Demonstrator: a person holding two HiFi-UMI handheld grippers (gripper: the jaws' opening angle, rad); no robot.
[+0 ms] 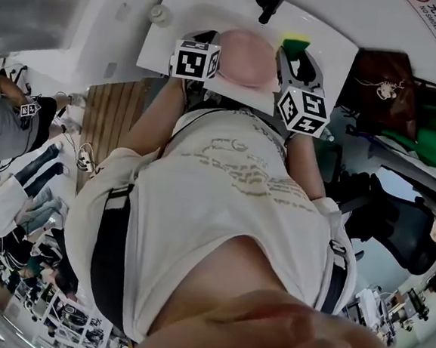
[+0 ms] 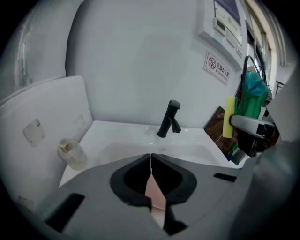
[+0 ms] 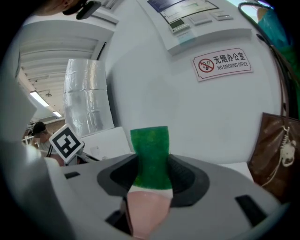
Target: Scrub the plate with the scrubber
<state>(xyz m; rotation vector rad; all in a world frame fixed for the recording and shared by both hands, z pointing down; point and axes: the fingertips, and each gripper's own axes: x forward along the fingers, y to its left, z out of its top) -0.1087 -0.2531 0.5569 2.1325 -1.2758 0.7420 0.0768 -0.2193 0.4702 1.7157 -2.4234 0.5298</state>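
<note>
A pale pink plate (image 1: 247, 58) is held over the white sink (image 1: 217, 14). My left gripper (image 1: 207, 40) is shut on its left rim. In the left gripper view the plate's thin edge (image 2: 154, 192) is pinched between the shut jaws of that gripper (image 2: 151, 159). My right gripper (image 1: 294, 59) is shut on a yellow and green scrubber (image 1: 295, 41) at the plate's right side. In the right gripper view the green pad (image 3: 150, 157) stands upright in that gripper (image 3: 151, 164), with the pink plate (image 3: 145, 211) just below it.
A black faucet (image 2: 168, 119) stands at the sink's back and a small clear bottle (image 2: 71, 152) on its left corner. A brown bag (image 1: 381, 89) and a green bag (image 2: 253, 93) hang to the right. A no-smoking sign (image 3: 222, 63) is on the wall. People stand at the left (image 1: 11, 113).
</note>
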